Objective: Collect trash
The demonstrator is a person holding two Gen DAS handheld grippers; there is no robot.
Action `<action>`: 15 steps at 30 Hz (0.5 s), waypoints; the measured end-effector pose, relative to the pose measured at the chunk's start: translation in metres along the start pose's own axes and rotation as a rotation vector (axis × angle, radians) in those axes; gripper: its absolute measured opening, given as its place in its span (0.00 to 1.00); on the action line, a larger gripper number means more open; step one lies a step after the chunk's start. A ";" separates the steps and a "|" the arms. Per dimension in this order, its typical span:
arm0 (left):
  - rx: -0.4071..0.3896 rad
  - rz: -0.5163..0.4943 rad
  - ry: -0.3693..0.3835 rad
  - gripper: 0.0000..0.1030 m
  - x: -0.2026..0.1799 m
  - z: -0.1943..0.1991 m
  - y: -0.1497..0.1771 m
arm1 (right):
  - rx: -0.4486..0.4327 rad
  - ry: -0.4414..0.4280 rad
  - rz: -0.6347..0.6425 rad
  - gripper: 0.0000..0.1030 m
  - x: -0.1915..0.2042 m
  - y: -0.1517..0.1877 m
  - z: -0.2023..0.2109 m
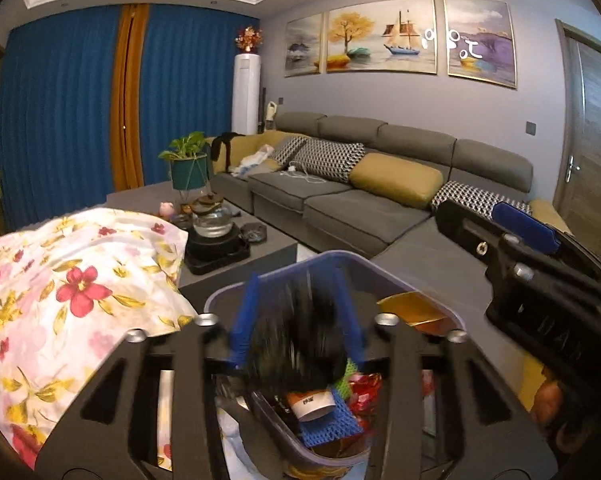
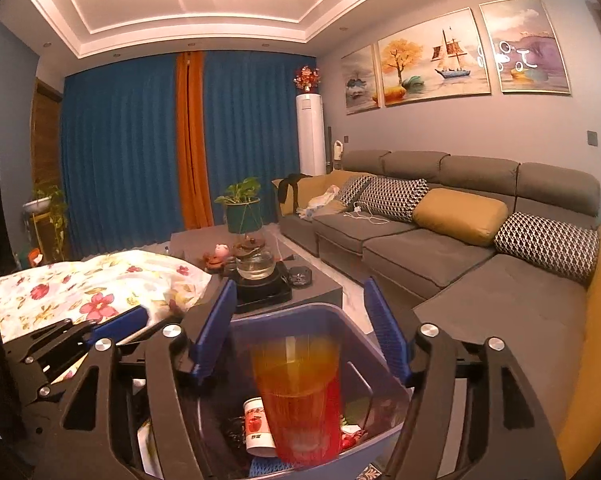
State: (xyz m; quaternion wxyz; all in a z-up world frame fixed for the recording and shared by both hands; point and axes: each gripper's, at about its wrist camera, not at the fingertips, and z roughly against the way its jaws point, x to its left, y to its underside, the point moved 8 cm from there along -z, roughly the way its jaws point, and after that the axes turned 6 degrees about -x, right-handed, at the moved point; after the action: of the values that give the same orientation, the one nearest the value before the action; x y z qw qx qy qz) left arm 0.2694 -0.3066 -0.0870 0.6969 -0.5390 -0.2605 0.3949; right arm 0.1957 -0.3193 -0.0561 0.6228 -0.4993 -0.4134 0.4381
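Note:
A purple trash bin (image 1: 340, 259) stands right under both grippers, holding a white cup (image 1: 312, 404), a blue mesh piece (image 1: 332, 426), a gold wrapper (image 1: 412, 308) and red wrappers. My left gripper (image 1: 298, 320) is open over it. A black, blurred item (image 1: 296, 344) hangs loose between its blue pads, above the bin. My right gripper (image 2: 300, 330) is open above the same bin (image 2: 284, 313). A blurred orange-red packet (image 2: 296, 396) is below its pads, inside the bin beside the white cup (image 2: 256, 424). Each gripper shows at the edge of the other's view.
A flowered cloth (image 1: 60, 300) covers the surface to the left of the bin. Behind it is a grey coffee table (image 1: 268, 246) with a glass teapot (image 1: 214, 220) on a black tray and a potted plant (image 1: 188, 168). A grey sofa (image 1: 340, 208) runs along the right.

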 end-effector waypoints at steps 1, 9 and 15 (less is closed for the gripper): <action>0.002 0.000 -0.003 0.50 0.002 -0.001 0.001 | 0.003 0.003 -0.008 0.66 -0.002 0.001 0.000; 0.012 0.047 -0.107 0.79 0.037 0.018 0.002 | 0.002 0.009 0.009 0.80 0.004 0.004 0.015; 0.004 0.035 -0.234 0.92 0.064 0.062 0.006 | 0.025 -0.033 0.046 0.88 0.033 0.011 0.038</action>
State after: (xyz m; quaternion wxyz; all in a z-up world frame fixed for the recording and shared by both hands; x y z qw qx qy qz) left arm 0.2541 -0.2185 -0.0794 0.6559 -0.4923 -0.3299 0.4676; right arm 0.1670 -0.2762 -0.0579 0.6116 -0.4937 -0.4065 0.4657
